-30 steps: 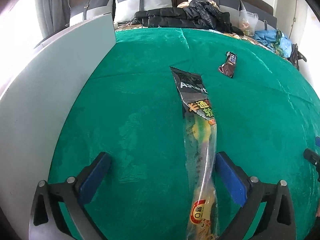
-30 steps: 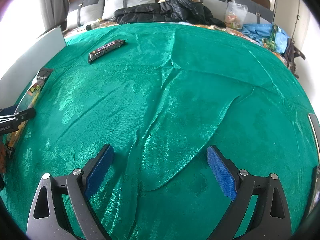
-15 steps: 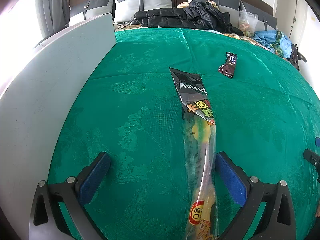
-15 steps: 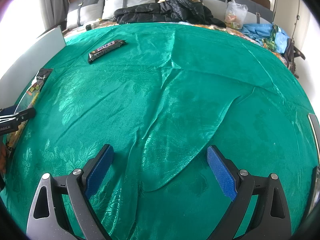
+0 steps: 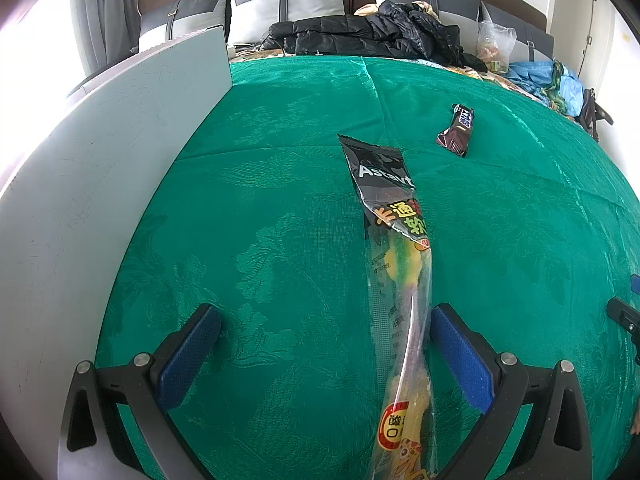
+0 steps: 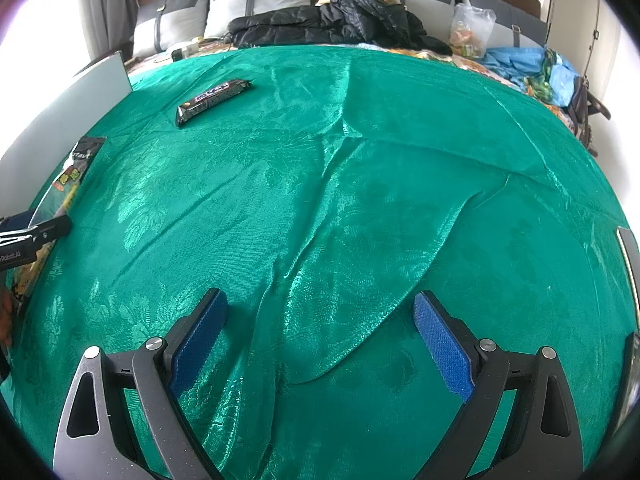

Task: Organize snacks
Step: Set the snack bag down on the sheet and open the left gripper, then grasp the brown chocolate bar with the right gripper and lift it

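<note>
A long clear-and-black candy packet [image 5: 400,280] lies lengthwise on the green cloth [image 5: 260,220]. It runs between the fingers of my left gripper [image 5: 324,320], close against the right blue pad [image 5: 456,344]. That gripper is open and its jaws are wide apart. A dark chocolate bar [image 5: 458,130] lies farther off to the right of the packet's top end. In the right wrist view the chocolate bar [image 6: 212,100] sits far left and the candy packet [image 6: 68,184] at the left edge, by the left gripper's tip [image 6: 48,230]. My right gripper [image 6: 320,304] is open over wrinkled cloth, holding nothing.
A tall grey board [image 5: 100,160] stands along the cloth's left side. At the back are pillows, a black jacket [image 5: 372,36], a clear bag of snacks [image 5: 494,46] and blue fabric [image 5: 544,76]. Folds [image 6: 340,200] cross the cloth in front of the right gripper.
</note>
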Demonstrator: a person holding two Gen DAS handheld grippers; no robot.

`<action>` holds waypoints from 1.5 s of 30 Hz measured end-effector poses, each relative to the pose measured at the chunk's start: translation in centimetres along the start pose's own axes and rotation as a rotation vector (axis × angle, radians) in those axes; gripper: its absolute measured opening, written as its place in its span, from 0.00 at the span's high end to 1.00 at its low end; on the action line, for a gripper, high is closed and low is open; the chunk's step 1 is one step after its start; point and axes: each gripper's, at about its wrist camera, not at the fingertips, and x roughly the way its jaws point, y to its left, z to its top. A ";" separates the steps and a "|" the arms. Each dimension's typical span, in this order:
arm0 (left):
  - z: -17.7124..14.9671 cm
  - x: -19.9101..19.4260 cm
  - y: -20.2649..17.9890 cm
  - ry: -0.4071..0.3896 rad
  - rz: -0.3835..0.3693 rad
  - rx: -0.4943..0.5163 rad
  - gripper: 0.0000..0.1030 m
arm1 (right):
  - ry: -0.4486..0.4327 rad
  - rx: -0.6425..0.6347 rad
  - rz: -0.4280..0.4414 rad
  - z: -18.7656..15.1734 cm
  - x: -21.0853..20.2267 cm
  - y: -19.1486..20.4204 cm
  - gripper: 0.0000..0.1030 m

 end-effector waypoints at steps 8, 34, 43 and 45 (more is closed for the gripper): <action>0.0 0.0 0.0 0.000 0.000 0.000 0.00 | 0.000 0.000 0.000 0.0 0.0 0.0 0.07; 0.0 0.0 0.1 -0.001 -0.001 0.000 0.00 | 0.083 0.204 0.199 13.7 5.3 3.1 0.09; 0.0 0.1 0.1 -0.002 -0.001 0.000 0.00 | 0.205 0.415 0.274 19.4 12.1 6.6 0.09; 0.0 0.1 0.1 -0.001 -0.002 0.000 0.00 | 0.225 0.396 0.239 19.9 12.8 7.9 0.08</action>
